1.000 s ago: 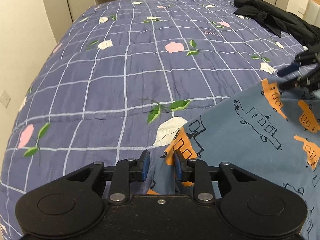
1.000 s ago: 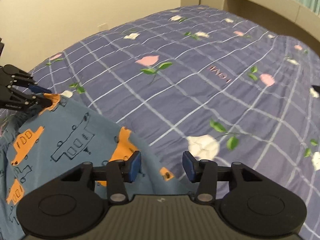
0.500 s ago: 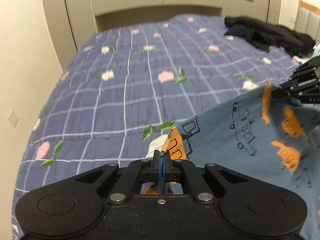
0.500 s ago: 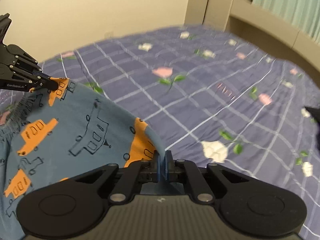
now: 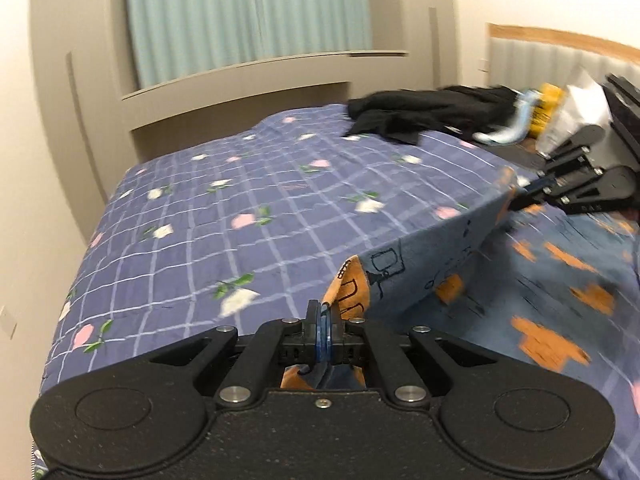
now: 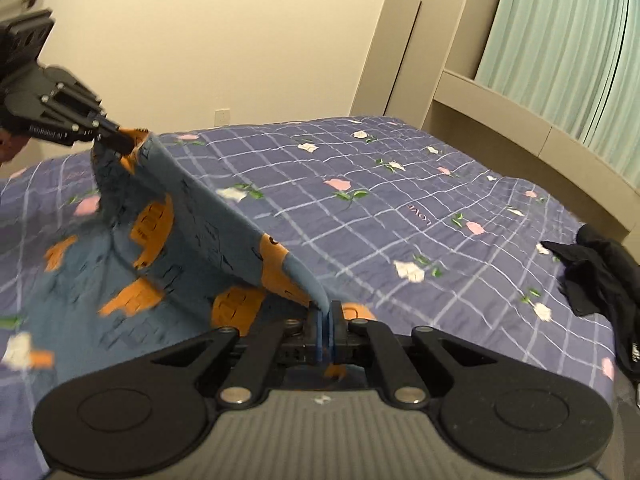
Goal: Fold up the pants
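Observation:
The pants (image 5: 532, 280) are blue-grey with orange and black car prints and lie on the bed. My left gripper (image 5: 323, 320) is shut on one corner of their edge, lifted off the quilt. In the same view my right gripper (image 5: 520, 199) pinches the other corner at the right. From the right wrist view the pants (image 6: 192, 216) stretch taut between my right gripper (image 6: 327, 322), shut on the near corner, and my left gripper (image 6: 120, 142) at the upper left. The rest of the cloth hangs down and trails on the quilt.
The bed wears a purple checked quilt (image 5: 248, 216) with flowers. A black garment (image 5: 424, 114) lies at its far right, also black garment (image 6: 600, 272). Bags and a yellow item (image 5: 548, 110) sit by the headboard. A beige wall and curtained window alcove (image 5: 248, 16) stand behind.
Both grippers closed on the pants' edge, then rose and swung across the bed, lifting the edge taut. The views tilted up, so the curtain and wall now show.

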Available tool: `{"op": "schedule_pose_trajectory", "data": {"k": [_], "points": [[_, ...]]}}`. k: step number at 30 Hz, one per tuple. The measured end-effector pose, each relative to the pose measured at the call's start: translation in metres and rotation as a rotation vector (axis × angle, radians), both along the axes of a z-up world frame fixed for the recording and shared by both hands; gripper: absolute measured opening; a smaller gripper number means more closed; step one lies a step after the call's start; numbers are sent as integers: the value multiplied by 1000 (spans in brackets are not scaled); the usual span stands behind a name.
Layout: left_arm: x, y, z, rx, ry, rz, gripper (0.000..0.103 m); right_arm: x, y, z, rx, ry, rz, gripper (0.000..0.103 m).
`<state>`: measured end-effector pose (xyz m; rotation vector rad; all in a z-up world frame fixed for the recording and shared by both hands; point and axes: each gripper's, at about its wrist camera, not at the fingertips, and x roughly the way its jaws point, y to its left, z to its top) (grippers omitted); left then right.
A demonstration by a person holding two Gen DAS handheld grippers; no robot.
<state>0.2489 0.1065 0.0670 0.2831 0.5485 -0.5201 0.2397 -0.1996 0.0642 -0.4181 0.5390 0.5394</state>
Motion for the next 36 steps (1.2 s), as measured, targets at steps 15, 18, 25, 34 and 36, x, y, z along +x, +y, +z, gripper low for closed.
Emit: {"op": "schedule_pose_trajectory", "data": {"k": [15,18,25,34,36], "points": [[-84,-26,-76,192,58,-107,1,-116,-1,-53,-103,-24,-3,3],[-91,-27,-83,230,50,-117,1,-128,3,-63,-120,-36,0,3],[-102,-26,-79,241,61,-146,1,-149,4,-61,-137,-32,14,2],[-100,-31,-95,236,133,-131,14,-155,9,-84,-170,8,24,4],[-100,-31,-93,198,158,-109,25,-155,6,-85,-149,15,13,9]]}}
